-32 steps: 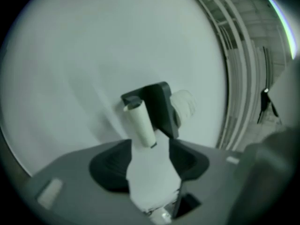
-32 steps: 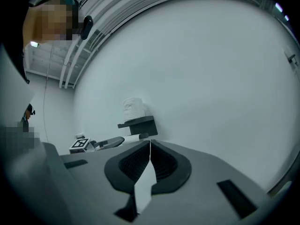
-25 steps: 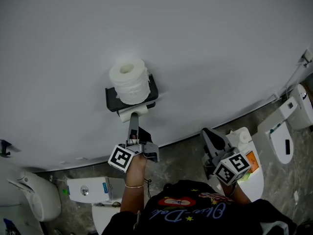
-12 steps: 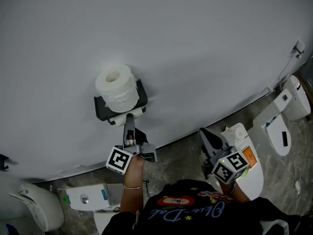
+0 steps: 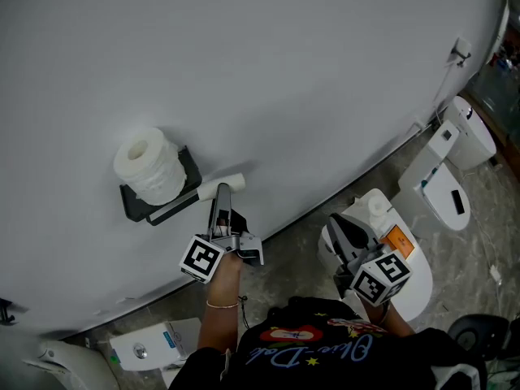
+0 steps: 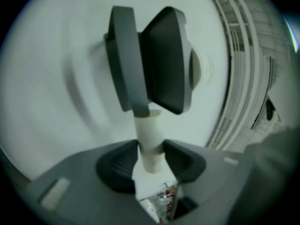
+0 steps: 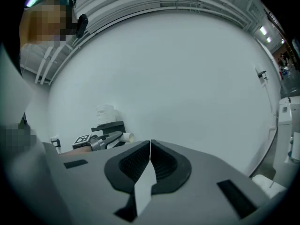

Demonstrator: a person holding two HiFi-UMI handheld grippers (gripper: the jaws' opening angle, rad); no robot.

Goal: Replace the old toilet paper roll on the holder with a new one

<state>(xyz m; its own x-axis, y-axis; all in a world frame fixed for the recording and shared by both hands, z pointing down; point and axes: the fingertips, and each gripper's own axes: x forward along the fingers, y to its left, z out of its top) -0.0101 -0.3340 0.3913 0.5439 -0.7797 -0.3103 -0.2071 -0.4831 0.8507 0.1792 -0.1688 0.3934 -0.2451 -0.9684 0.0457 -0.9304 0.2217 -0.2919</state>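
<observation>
A black wall holder (image 5: 188, 167) carries a full white toilet paper roll (image 5: 148, 167) standing on its top shelf. Just right of the holder's bar is the bare cardboard tube (image 5: 225, 185), and my left gripper (image 5: 221, 200) is shut on it from below. In the left gripper view the tube (image 6: 149, 137) runs up between the pads toward the holder (image 6: 154, 62). I cannot tell whether its far end has left the bar. My right gripper (image 5: 344, 232) hangs shut and empty at the lower right, its jaws (image 7: 150, 156) closed edge to edge, looking toward the holder (image 7: 108, 126) and roll (image 7: 106, 112).
A plain white wall (image 5: 309, 71) fills most of the view and meets a grey stone floor (image 5: 296, 262). White toilets stand along it: one under my right gripper (image 5: 406, 287), one further right (image 5: 443, 193), another at the lower left (image 5: 150, 349).
My left gripper has closed on the tube and drawn it right, out from under the holder. Both grippers shifted right along the wall, and the holder now sits further left in the head view.
</observation>
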